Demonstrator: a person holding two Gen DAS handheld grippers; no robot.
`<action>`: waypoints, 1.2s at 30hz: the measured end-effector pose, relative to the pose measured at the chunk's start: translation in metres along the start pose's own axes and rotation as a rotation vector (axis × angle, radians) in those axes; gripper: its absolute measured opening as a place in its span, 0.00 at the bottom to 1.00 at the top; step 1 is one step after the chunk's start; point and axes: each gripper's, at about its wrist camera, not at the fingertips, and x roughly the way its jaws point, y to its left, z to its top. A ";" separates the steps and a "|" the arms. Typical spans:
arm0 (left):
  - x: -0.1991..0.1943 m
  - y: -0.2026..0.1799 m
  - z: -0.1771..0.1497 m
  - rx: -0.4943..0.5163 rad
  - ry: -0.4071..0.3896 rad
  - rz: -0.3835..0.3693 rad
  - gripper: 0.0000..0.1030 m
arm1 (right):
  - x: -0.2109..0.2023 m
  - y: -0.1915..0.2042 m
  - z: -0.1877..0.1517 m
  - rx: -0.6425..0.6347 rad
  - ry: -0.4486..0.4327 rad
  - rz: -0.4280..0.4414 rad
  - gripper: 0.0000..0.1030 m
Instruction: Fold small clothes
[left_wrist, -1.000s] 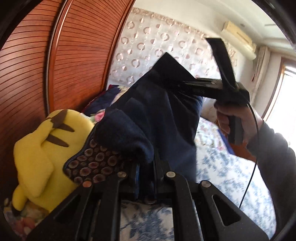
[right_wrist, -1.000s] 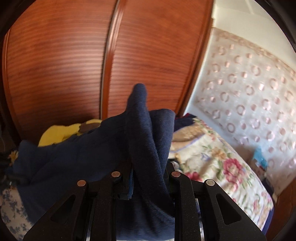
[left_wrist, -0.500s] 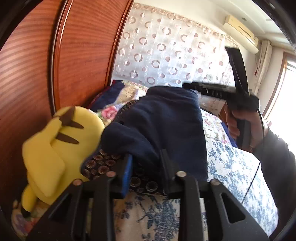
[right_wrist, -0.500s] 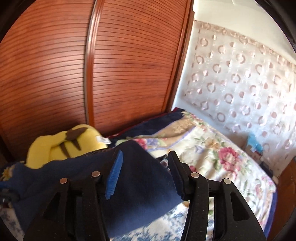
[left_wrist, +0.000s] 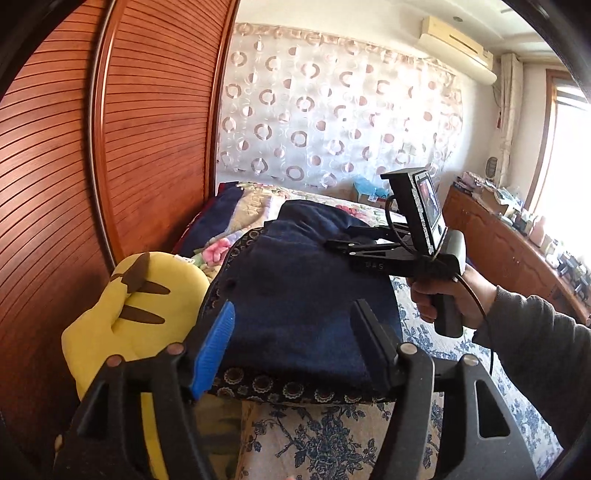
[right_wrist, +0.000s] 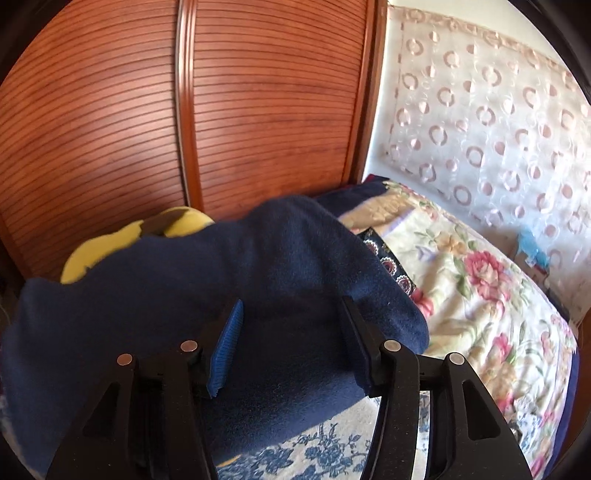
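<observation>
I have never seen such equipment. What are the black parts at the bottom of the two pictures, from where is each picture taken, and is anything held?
No robot is here: a person holds one hand tool in each hand. Each tool has two fingers and its own camera looking along them, so each picture shows its own tool at the bottom. One picture comes from the left gripper, the other from the right gripper. The left view also shows the right tool from outside, in the person's right hand. A folded navy fleece garment lies on the floral bedspread, beside a yellow plush toy. Both grippers are open; nothing is held.
</observation>
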 end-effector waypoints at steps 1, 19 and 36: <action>0.001 -0.001 -0.001 0.005 0.002 0.006 0.65 | 0.001 -0.001 -0.002 0.010 -0.009 0.001 0.52; -0.009 -0.012 -0.010 0.040 0.004 0.065 0.68 | -0.068 0.017 -0.008 0.051 -0.062 -0.009 0.57; -0.041 -0.068 -0.034 0.123 0.027 0.025 0.68 | -0.194 0.050 -0.084 0.161 -0.099 -0.093 0.68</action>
